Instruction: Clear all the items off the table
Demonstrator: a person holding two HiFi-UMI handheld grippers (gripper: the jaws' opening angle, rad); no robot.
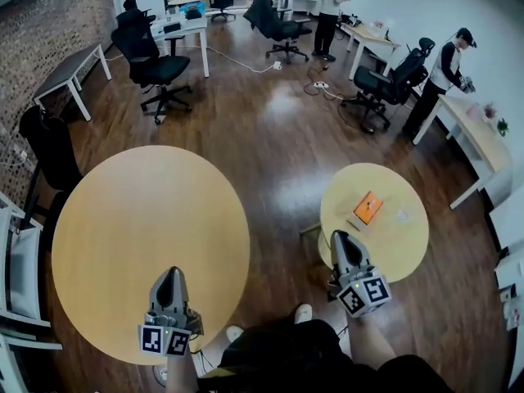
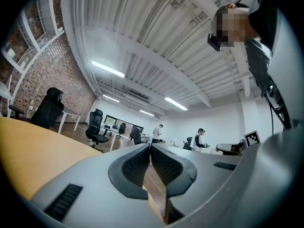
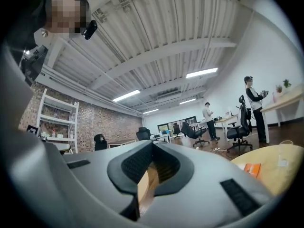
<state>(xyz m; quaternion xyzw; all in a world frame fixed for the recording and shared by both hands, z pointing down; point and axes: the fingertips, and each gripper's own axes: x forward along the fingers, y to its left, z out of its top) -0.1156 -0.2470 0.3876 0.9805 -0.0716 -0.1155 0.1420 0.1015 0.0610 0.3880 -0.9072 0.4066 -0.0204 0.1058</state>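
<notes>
Table (image 1: 395, 246), book (image 1: 368, 207), left gripper (image 1: 170, 273), right gripper (image 1: 340, 237), both closed

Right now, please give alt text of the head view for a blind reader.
Shut and empty, the left claw hangs over the big table, the right claw over the small table, which holds an orange book and a clear cup.

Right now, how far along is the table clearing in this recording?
Done: the large round table shows nothing on its top. In hand: nothing. The left gripper and the right gripper both have their jaws together with no item between them. Left: the small round table holds an orange flat item and a clear cup, both untouched; the right gripper is at that table's near edge.
</notes>
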